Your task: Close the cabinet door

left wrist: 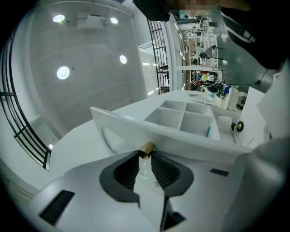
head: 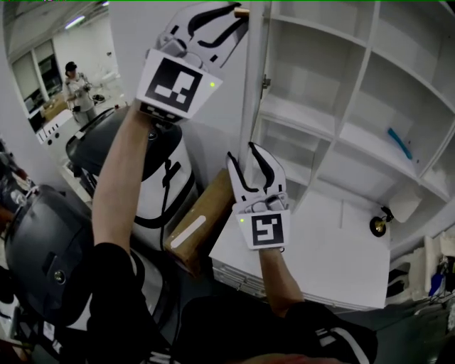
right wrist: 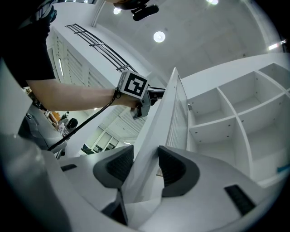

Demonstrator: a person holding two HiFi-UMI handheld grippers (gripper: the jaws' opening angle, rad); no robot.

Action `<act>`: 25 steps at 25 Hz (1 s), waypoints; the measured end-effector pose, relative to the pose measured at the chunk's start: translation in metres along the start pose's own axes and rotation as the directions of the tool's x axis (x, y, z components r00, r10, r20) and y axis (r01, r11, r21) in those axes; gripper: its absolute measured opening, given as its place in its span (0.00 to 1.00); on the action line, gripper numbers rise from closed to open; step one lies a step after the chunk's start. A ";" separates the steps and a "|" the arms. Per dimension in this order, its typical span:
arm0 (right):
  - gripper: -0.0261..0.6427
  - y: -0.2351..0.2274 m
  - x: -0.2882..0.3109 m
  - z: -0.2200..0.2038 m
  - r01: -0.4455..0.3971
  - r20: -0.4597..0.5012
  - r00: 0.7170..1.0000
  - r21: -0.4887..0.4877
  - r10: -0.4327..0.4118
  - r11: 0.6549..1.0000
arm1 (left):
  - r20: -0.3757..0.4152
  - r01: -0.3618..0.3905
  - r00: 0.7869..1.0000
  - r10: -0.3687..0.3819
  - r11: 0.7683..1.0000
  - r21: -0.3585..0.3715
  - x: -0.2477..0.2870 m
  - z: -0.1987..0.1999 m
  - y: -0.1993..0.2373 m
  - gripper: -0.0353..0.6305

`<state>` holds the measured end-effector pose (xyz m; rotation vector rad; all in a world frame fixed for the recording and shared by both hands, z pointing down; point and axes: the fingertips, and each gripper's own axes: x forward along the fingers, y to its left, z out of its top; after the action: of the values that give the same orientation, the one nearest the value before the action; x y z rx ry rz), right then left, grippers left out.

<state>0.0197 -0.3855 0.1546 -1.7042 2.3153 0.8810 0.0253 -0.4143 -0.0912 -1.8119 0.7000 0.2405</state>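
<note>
Your left tool [left wrist: 144,156] pinching brass knob [left wrist: 146,147] on white cabinet door [right wrist: 168,113], door standing open. Right tool [right wrist: 146,155] closing, door edge between jaws.

Black short sleeves [head: 106,284] cover the upper arms. The left tongs [head: 239,17] have white shells and black ribbed pads [left wrist: 127,172]. Behind them sits a cube [head: 176,84] bearing a black-and-white square marker. A black cable [right wrist: 81,124] trails from the wrist.
</note>
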 end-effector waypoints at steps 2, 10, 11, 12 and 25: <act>0.31 -0.010 -0.006 -0.001 0.003 -0.008 1.000 0.003 -0.003 1.000 | 0.007 0.005 1.000 -0.005 1.000 0.012 0.009 0.004 -0.006 0.19; 0.28 -0.019 -0.016 0.000 0.043 -0.023 0.999 -0.008 -0.043 0.999 | 0.029 0.054 0.998 -0.055 0.998 0.025 0.012 0.015 -0.015 0.19; 0.28 -0.021 -0.018 0.000 0.049 -0.026 0.998 -0.004 -0.049 0.999 | 0.030 0.064 0.997 -0.065 0.997 0.031 0.013 0.017 -0.016 0.19; 0.28 -0.023 -0.020 0.000 0.055 -0.028 0.998 -0.001 -0.055 0.998 | 0.031 0.072 0.997 -0.074 0.997 0.037 0.014 0.019 -0.018 0.19; 0.22 -0.076 -0.045 -0.011 0.165 -0.076 0.984 0.013 -0.164 0.986 | 0.087 0.159 0.983 -0.164 0.985 0.068 0.050 0.043 -0.053 0.19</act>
<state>0.1075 -0.3681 0.1545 -1.9187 2.1806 0.7744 0.1027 -0.3813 -0.0887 -1.7766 0.4872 0.1917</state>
